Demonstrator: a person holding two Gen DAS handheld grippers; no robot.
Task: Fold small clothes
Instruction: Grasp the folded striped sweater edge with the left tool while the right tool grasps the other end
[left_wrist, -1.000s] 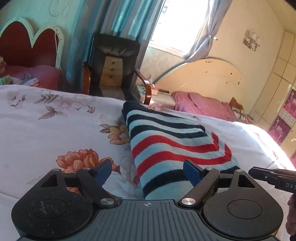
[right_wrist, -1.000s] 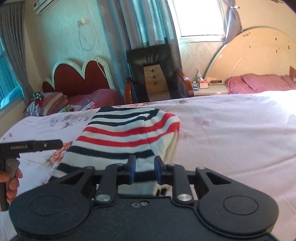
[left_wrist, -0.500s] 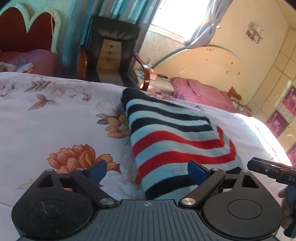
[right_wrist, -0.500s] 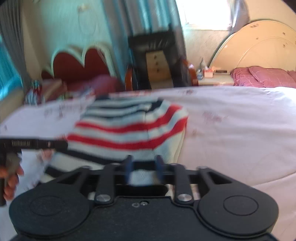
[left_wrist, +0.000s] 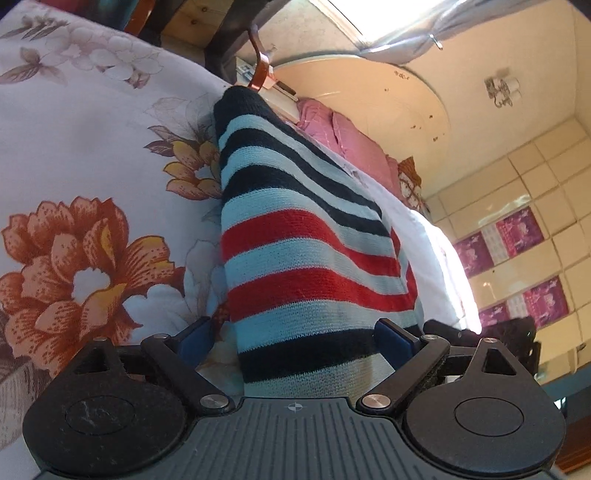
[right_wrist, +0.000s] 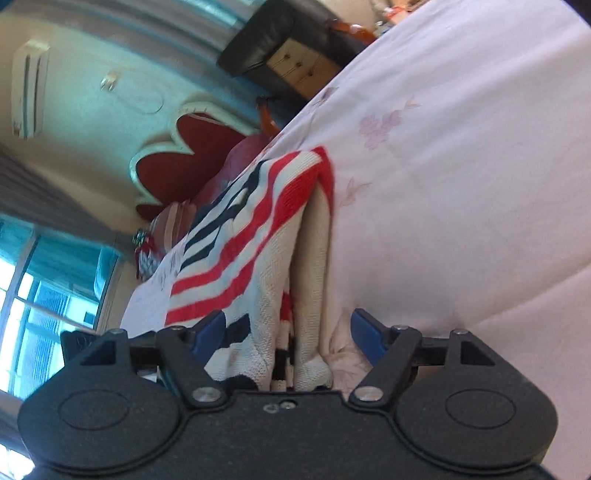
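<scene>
Left gripper (left_wrist: 295, 341) was spread wide, its blue pads (left_wrist: 391, 341) standing well apart either side of the striped sweater (left_wrist: 310, 266), and neither pad pinched the knit; the near hem ran between them and down under the gripper body. Released, then, with cloth in the gap. Right gripper (right_wrist: 286, 332) was much the same story: jaws parted wide, blue pads (right_wrist: 365, 334) clear of each other, and the folded side edge of the sweater (right_wrist: 258, 240) bunched up between them (cream layers stacked, a dark stripe showing low), whether the left pad touched the knit I could not tell.

The sweater lay on the flowered bedspread (left_wrist: 92, 177), folded into a long band running away from both cameras toward the far edge of the bed. To its left in the left wrist view, bare floral sheet; to its right in the right wrist view, a broad stretch of pale sheet (right_wrist: 461, 166). Beyond the bed stood a dark armchair (right_wrist: 280, 55) and a pink pillow (left_wrist: 343, 136) near the round headboard (left_wrist: 388, 99)
</scene>
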